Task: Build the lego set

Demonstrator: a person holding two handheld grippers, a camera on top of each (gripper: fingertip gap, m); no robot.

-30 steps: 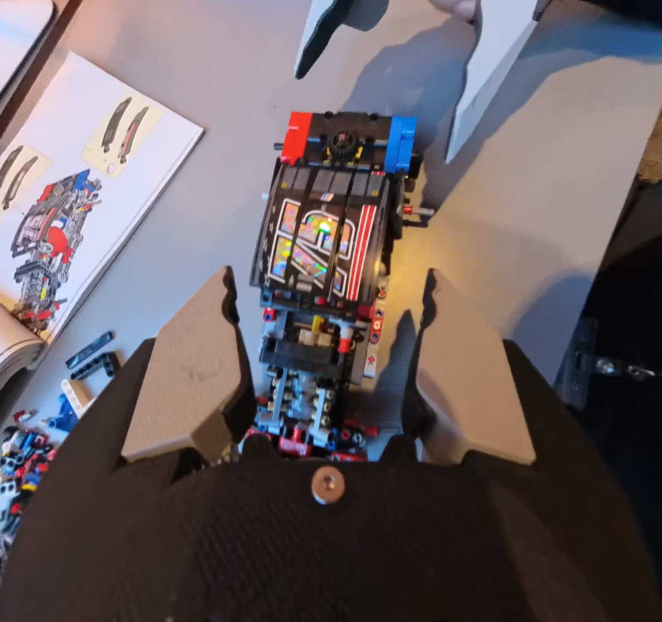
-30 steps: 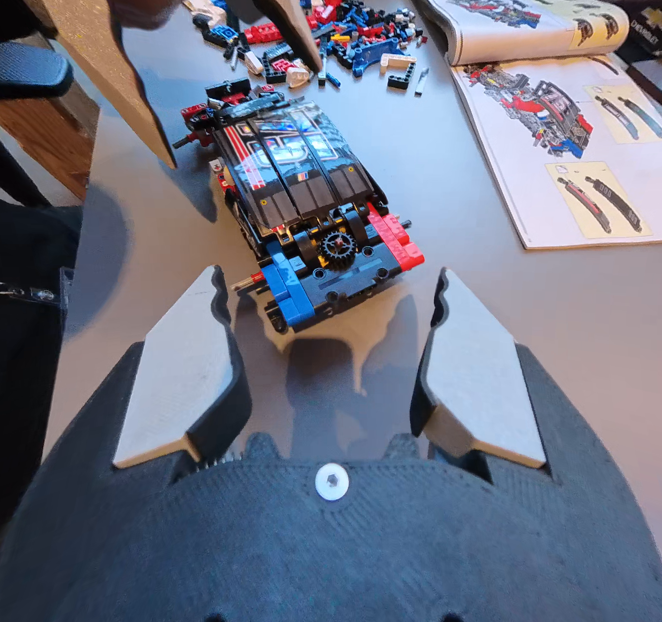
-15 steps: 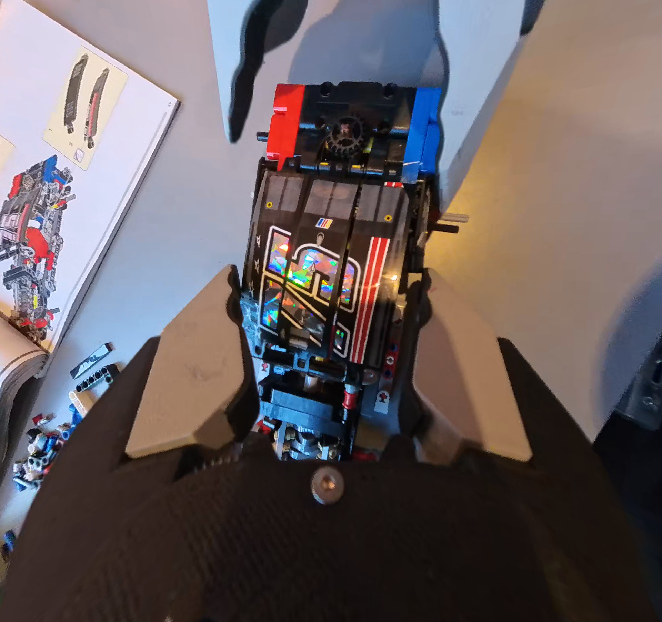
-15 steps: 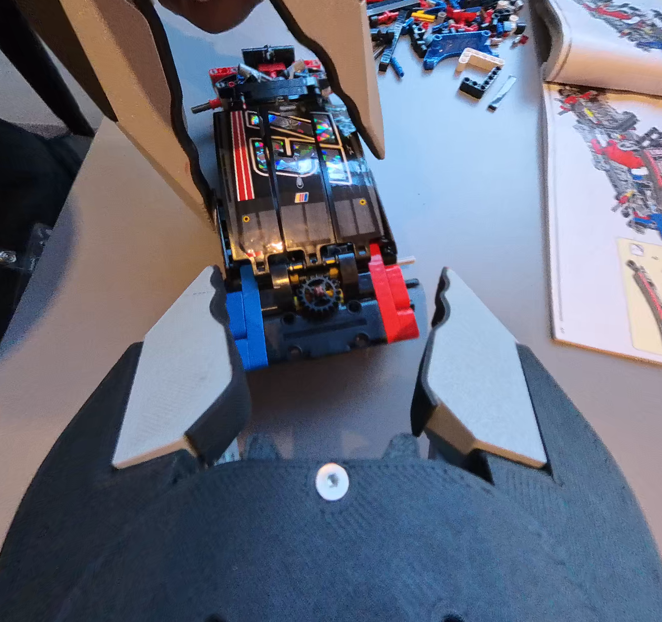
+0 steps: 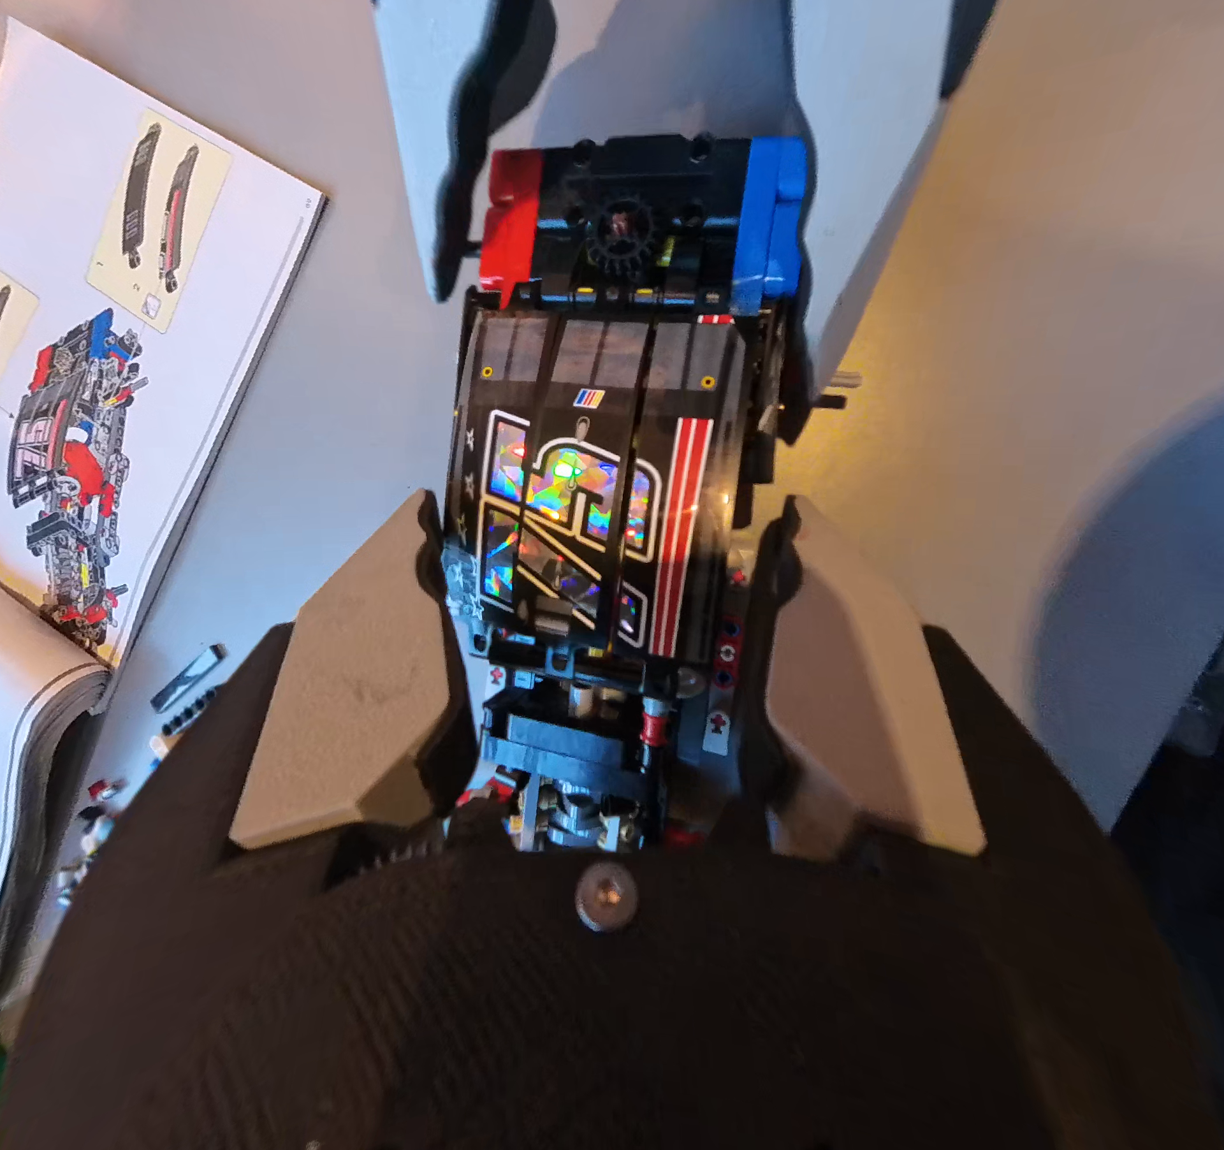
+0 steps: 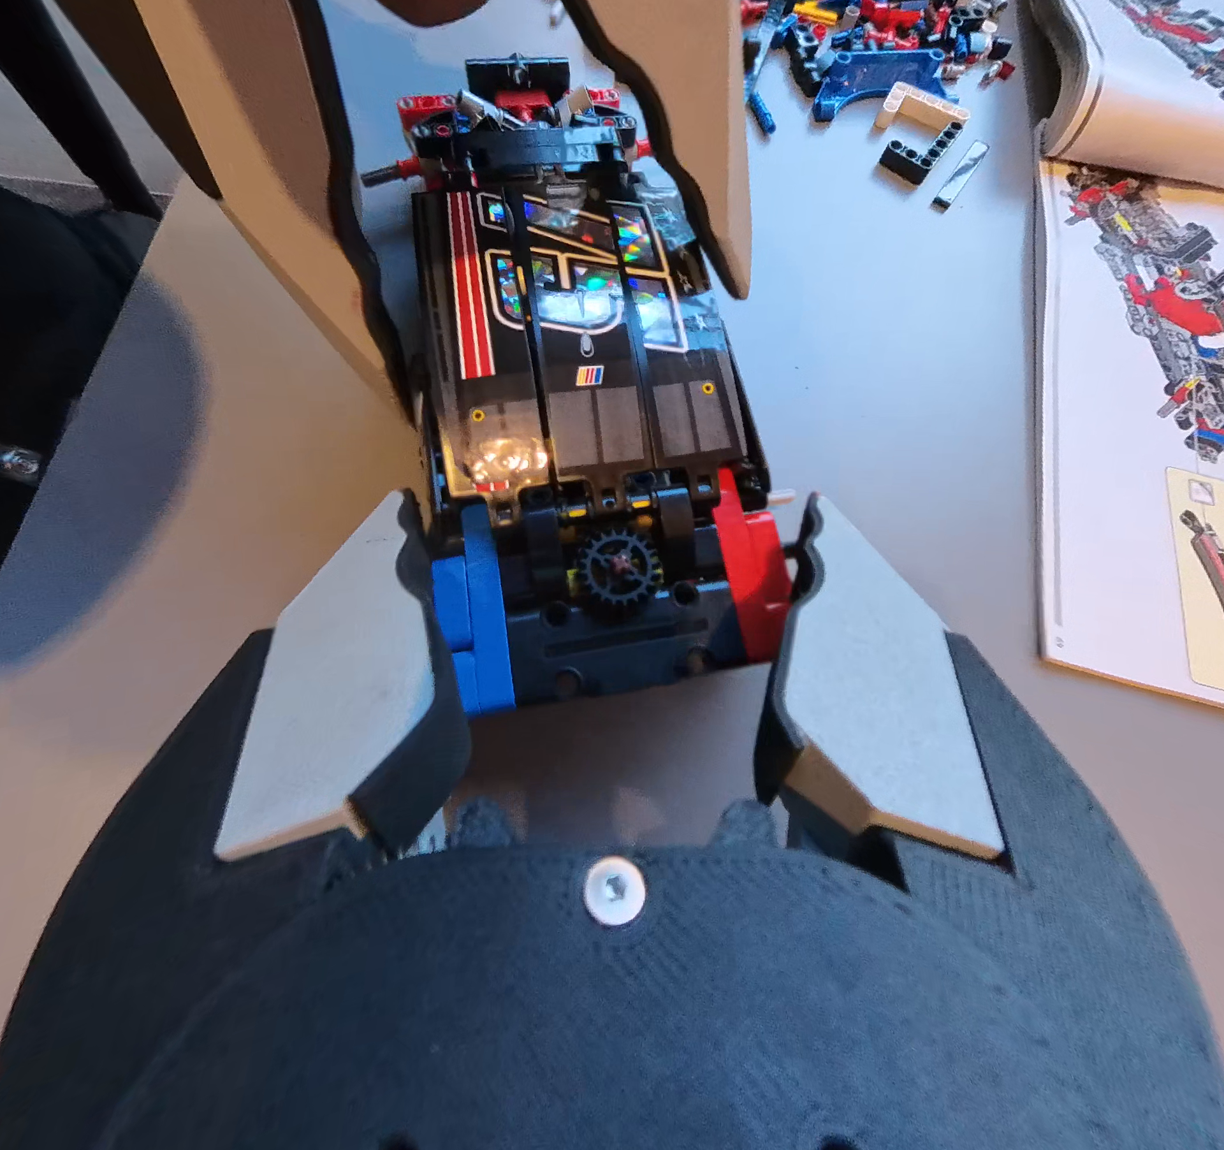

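Observation:
The lego car (image 5: 596, 456) stands on the grey table (image 5: 993, 390), with a black roof bearing a shiny sticker and a red and blue end with a black gear. My left gripper (image 5: 606, 509) straddles its engine end, jaws wide, pads against both sides. My right gripper (image 6: 607, 502) straddles the red and blue end (image 6: 609, 588), with one pad on the blue brick and one on the red. Each gripper shows in the other's view, the left (image 6: 566, 353) and the right (image 5: 629, 343). The car (image 6: 583, 356) lies lengthwise between them.
An open instruction booklet (image 5: 132, 323) lies left of the car and also shows in the right wrist view (image 6: 1126, 390). A pile of loose pieces (image 6: 881, 12) and a black L-beam (image 6: 920, 151) lie beside it. The table edge (image 5: 1126, 787) runs close to the car's other side. Tip to tip, the grippers are about 4 cm apart.
Both grippers have moved in from opposite ends until their fingers flank the car. The car has turned to line up with them. The left jaws have narrowed slightly.

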